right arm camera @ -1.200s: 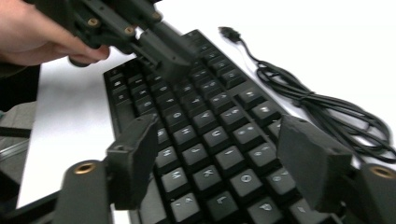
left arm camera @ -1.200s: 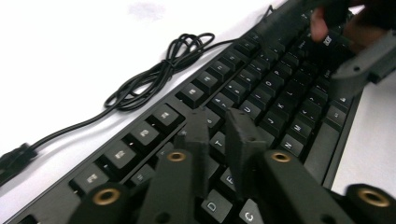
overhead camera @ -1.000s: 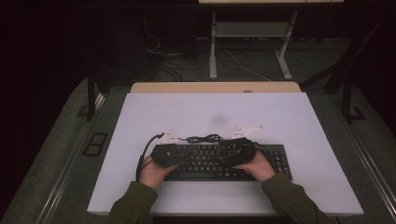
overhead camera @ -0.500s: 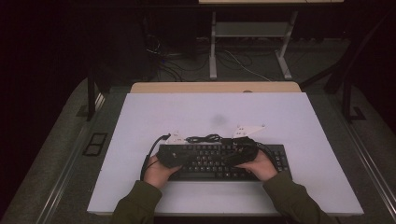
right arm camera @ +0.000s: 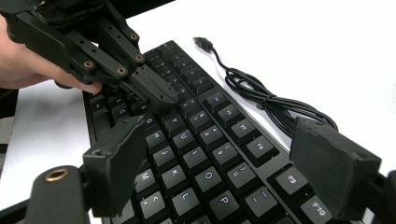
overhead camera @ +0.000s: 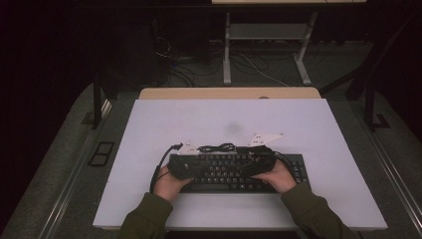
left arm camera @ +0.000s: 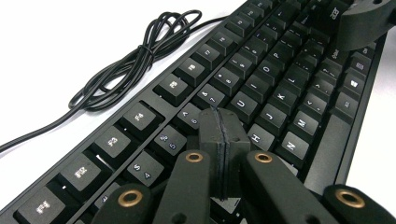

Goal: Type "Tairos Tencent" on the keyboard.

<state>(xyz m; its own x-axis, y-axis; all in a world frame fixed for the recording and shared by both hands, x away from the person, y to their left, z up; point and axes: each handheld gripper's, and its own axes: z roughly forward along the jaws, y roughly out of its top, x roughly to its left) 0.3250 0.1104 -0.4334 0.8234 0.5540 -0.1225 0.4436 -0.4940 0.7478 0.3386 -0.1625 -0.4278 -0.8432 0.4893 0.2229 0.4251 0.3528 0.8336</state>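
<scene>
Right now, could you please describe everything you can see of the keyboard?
The keyboard is black, full-size, seemingly plastic, with white-lettered keys and a number pad at its right end. It lies flat near the front edge of the white table, long side toward the person. Its black cable, partly bundled, lies behind it and ends in a loose USB plug. The shut left hand-held gripper has its tip over the middle keys; contact is unclear.

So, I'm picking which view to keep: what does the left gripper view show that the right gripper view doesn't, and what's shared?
Left gripper view: left hand-held gripper seen along its shut jaws over the keys. Right gripper view: open right hand-held gripper, the cable's plug and a hand. Shared: keyboard, bundled cable, white table.
</scene>
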